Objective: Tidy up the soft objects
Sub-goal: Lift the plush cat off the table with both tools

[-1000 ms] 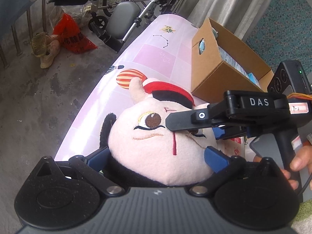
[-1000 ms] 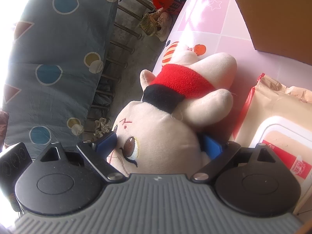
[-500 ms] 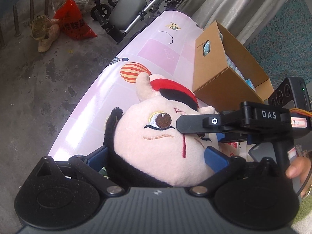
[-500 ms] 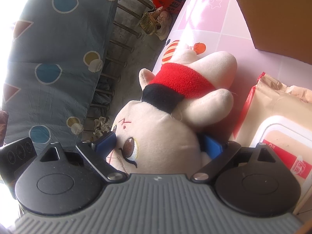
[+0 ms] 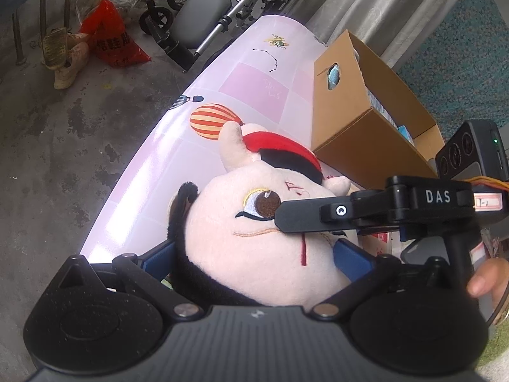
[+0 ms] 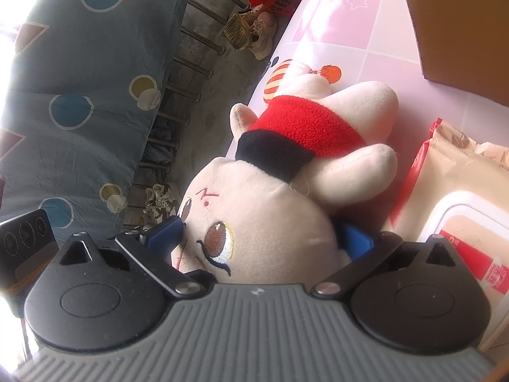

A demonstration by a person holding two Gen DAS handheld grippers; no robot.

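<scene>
From my left wrist view, the plush doll (image 5: 267, 238) lies on the pink table (image 5: 261, 89), its head wedged between my left tool (image 5: 254, 254)'s blue pads, which press into the fur on both sides: a grip on the head. The right tool (image 5: 334, 219) reaches across its face. The cardboard box (image 5: 350, 133) stands open just behind.

From my right wrist view, the right tool (image 6: 264, 238) has just been opening; its jaws stand wide with the head between them, the pads looking barely in contact. A wipes packet (image 6: 461, 197) sits alongside. To do this well, I'd keep the left squeeze gentle and clear the right tool fully before lifting toward the box.
</scene>
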